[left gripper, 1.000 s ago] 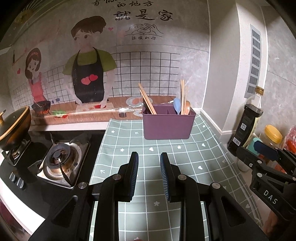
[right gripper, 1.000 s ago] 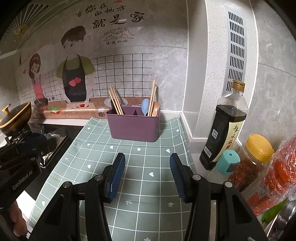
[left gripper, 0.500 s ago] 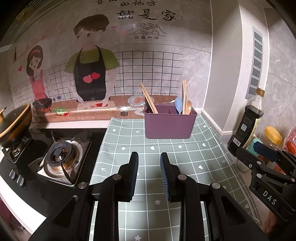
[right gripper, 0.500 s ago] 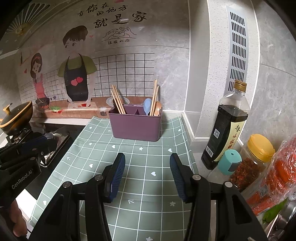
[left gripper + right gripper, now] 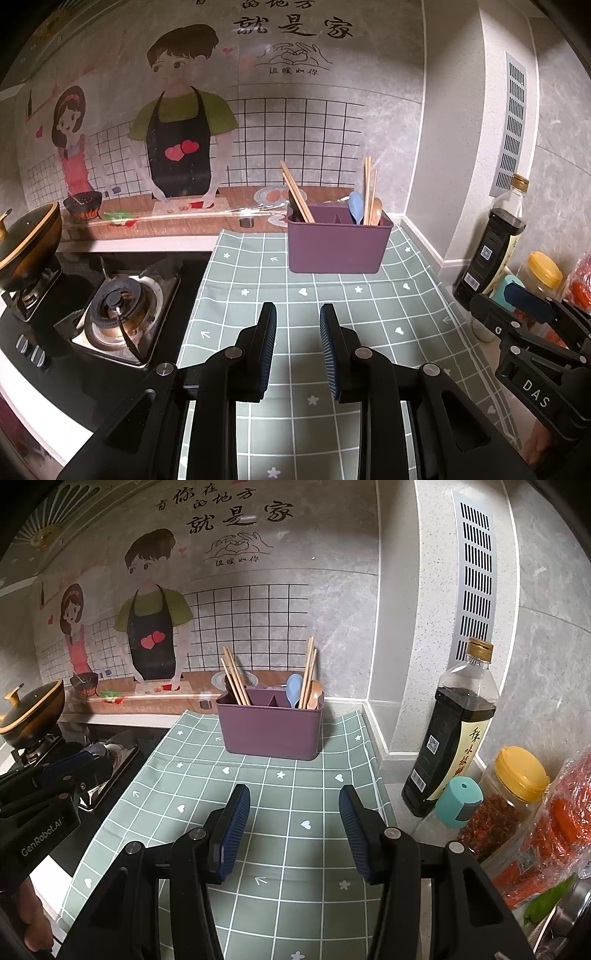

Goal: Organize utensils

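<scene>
Both tools empty. Left tool [image 5: 297, 328]: blue ribbed pads parted by a narrow gap, nothing between them. Right tool [image 5: 294, 808]: jaws spread wide, released, nothing held. Both hover over the near part of the green grid-patterned cloth [image 5: 369, 306] on the table.

Task item: purple rectangular plastic utensil caddy [image 5: 271, 729], standing upright at the far edge of the cloth, close to the wall. Left compartment: wooden chopsticks [image 5: 233, 679] leaning left. Right compartment: second chopstick bunch [image 5: 308, 672], near upright, with a light blue spoon [image 5: 294, 692] and a wooden spoon [image 5: 316, 698]. No loose utensils visible on the cloth.

Judgement: sorting looks nearly done; remaining step is probably merging like with like, e.g. the right-hand chopsticks into the left compartment.

Method notes: approach from above, grip the sticks high on the shafts and together. Lift straight up to clear the divider. Steady the caddy with the other tool; it looks light and could tip. Mind the dark soy sauce bottle [image 5: 452, 731] on the right.
</scene>
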